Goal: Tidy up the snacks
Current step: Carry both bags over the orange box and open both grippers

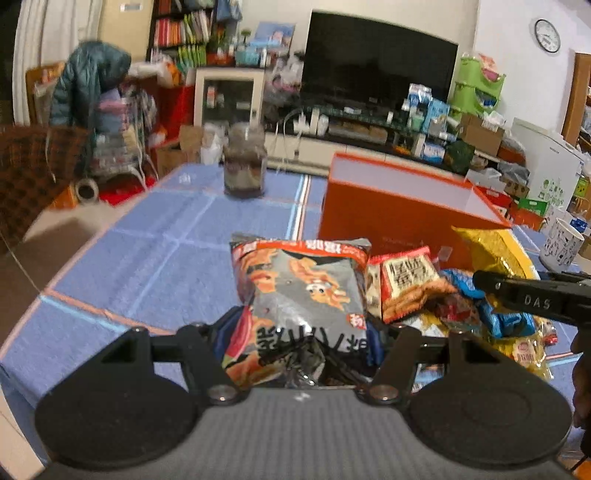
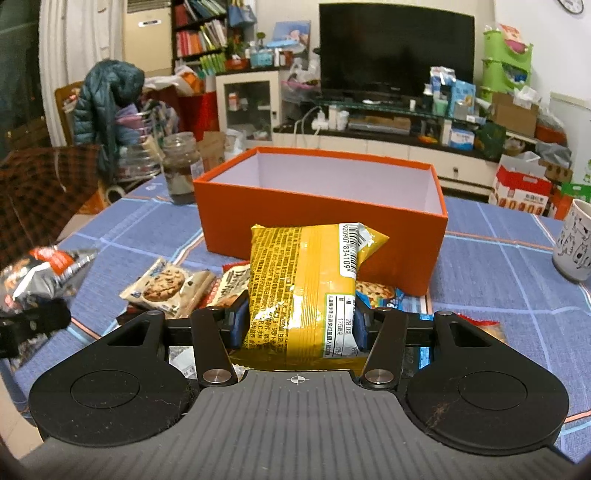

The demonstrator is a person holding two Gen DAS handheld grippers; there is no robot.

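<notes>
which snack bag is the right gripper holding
The yellow snack bag, pinched upright in the right gripper; the grey squid-print bag is in the left gripper.

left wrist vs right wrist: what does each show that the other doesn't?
Left wrist only: the wall clock, and the front print of the grey squid-print snack bag clamped in the left gripper.

Right wrist only: the chocolate-chip cookie packet, and the white interior of the open orange cardboard box.

Both: the box, the glass jar, the yellow foil snack bag held by the right gripper.
</notes>
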